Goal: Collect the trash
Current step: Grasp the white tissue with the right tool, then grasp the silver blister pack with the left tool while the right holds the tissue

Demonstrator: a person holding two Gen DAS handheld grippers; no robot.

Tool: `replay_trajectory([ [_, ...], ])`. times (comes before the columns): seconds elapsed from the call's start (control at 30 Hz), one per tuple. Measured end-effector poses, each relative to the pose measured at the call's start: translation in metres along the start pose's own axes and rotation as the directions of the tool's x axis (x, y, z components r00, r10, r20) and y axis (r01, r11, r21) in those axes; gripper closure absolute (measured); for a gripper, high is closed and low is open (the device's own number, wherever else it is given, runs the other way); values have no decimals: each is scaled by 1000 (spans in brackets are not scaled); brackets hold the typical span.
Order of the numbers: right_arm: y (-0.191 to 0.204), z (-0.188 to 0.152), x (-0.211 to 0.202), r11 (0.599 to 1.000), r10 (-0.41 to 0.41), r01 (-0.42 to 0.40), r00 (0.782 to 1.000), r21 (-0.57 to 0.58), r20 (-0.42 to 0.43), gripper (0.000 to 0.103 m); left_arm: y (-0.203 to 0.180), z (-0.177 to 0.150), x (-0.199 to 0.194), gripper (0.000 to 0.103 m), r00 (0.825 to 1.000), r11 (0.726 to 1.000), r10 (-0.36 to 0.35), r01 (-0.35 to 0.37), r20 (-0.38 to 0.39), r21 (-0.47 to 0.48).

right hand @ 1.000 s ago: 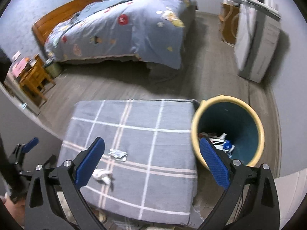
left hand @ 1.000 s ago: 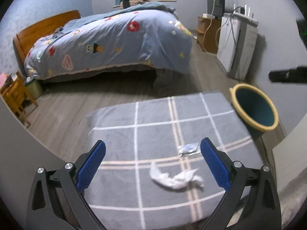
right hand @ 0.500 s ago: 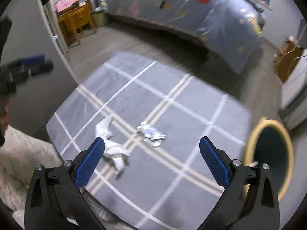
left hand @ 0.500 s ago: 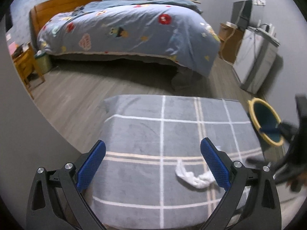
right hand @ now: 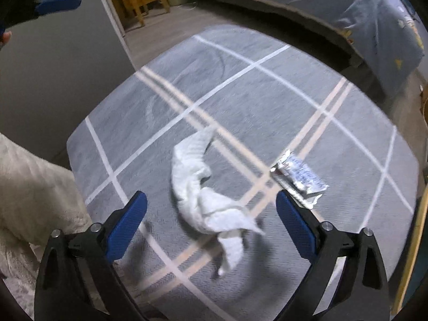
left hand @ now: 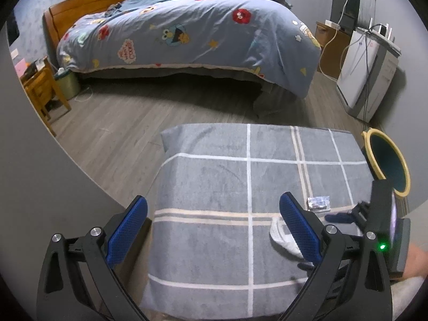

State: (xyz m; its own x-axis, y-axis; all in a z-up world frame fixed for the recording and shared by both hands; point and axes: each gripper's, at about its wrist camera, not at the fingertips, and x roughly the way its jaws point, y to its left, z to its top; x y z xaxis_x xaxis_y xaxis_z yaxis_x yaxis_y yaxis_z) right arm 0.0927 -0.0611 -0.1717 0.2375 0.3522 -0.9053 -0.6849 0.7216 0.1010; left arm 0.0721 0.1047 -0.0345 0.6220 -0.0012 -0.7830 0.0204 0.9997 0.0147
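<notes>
Dim indoor light, fisheye warping, motion blur

My right claw [right hand: 211,224], black-framed with blue textured pads, points steeply down with its jaws spread wide; they have just been closing a little, and the pads press on nothing. My left claw [left hand: 212,228], of the same black frame and blue pads, is tilted down too, its jaws standing wide apart and empty. From the left wrist view, the right claw shows at the right edge, close beside the left one.
</notes>
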Motion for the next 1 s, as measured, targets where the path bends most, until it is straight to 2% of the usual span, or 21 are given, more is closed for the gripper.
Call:
replay_trajectory([
  [0.07,1,-2,8,1000,-9,9,1000,-4,-28,19,0,0,0,5,1000,1000,0,0,-1,-6],
  [0.13,3,-4,15,1000,-18,17,998,-12,-53,31,0,-1,0,5,1000,1000,1,-1,-3,-9],
  [0.2,5,-5,17,999,-42,40,998,-36,-53,38,0,-1,0,5,1000,1000,4,-4,-2,-8],
  [0.27,6,-5,16,998,-54,51,997,-48,-49,49,0,-2,0,5,1000,1000,13,-13,0,-4],
  [0.3,5,-5,15,998,-44,42,998,-45,-46,60,-1,-2,0,5,1000,1000,15,-15,-1,-5],
  [0.43,0,-6,1,997,-63,63,998,-36,-7,63,-2,-3,3,5,1000,1000,17,-17,-5,-11],
  [0.57,-19,-8,-27,997,-65,62,996,46,65,63,-6,-5,8,5,1000,1000,11,-11,4,7],
  [0.63,-36,-11,-44,992,-84,73,991,106,103,63,-14,-6,17,5,1000,999,-17,17,-3,36],
  [0.7,-53,-16,-53,981,-109,89,988,170,112,63,-30,-7,37,5,998,993,-52,55,-35,106],
  [0.8,-89,-27,-64,948,-154,120,983,295,98,63,-52,-11,66,5,989,978,-118,130,-85,160],
  [0.87,-115,-39,-70,911,-171,125,982,393,82,63,-67,-15,88,5,979,967,-165,185,-123,173],
  [0.93,-139,-54,-74,867,-146,90,986,489,76,63,-81,-18,103,5,968,953,-203,230,-148,197],
  [1.0,-153,-66,-75,841,-131,76,989,535,67,63,-96,-22,116,5,954,929,-240,280,-179,244],
])
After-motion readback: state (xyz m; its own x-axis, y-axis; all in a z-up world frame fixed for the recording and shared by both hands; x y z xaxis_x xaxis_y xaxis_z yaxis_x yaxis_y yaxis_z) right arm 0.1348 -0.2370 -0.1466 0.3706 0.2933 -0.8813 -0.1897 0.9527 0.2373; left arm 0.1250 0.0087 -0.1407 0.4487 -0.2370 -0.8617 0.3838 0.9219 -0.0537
